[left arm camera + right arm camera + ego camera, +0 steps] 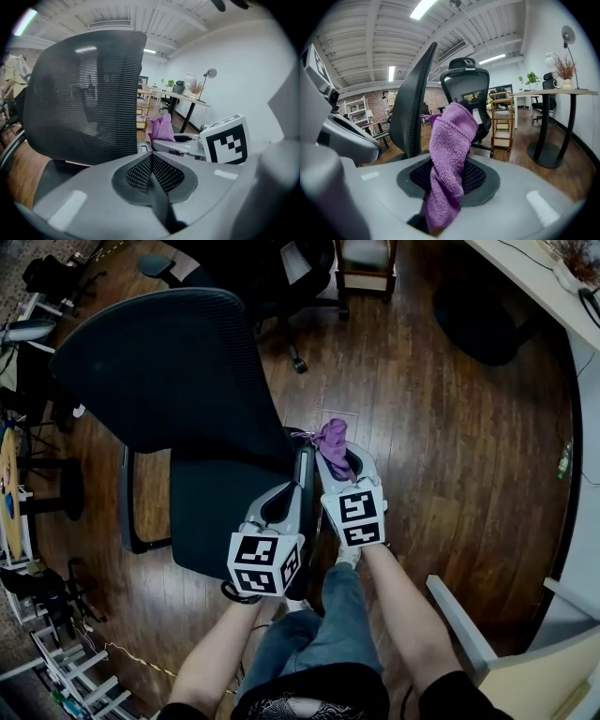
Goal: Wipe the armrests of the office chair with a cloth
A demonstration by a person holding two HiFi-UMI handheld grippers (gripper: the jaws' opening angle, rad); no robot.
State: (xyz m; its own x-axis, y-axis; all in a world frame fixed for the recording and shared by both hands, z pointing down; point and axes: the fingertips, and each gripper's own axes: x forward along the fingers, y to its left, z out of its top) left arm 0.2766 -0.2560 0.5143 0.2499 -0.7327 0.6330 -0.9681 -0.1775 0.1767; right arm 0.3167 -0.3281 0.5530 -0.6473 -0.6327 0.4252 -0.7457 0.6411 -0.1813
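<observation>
Purple cloth was fuzzy looped terry, rough & matt. Office chair backrest was black woven mesh, matt; floor was wood planks w/ slight sheen. Right gripper shell was smooth grey plastic.

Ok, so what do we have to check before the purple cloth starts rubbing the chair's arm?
1. Cloth held tight: ok. The right gripper is shut on the purple cloth.
2. Enough cloth to wipe with: ok. A thick wad sticks out past the jaws.
3. Cloth at the armrest: ok. In the head view it sits over the end of the near armrest.
4. Cloth touching the armrest: cannot tell.
5. Chair held steady: cannot tell. The left gripper is shut and empty, close beside that armrest, but contact is not clear.
6. Far armrest free for later: ok. Nothing lies on it.
</observation>
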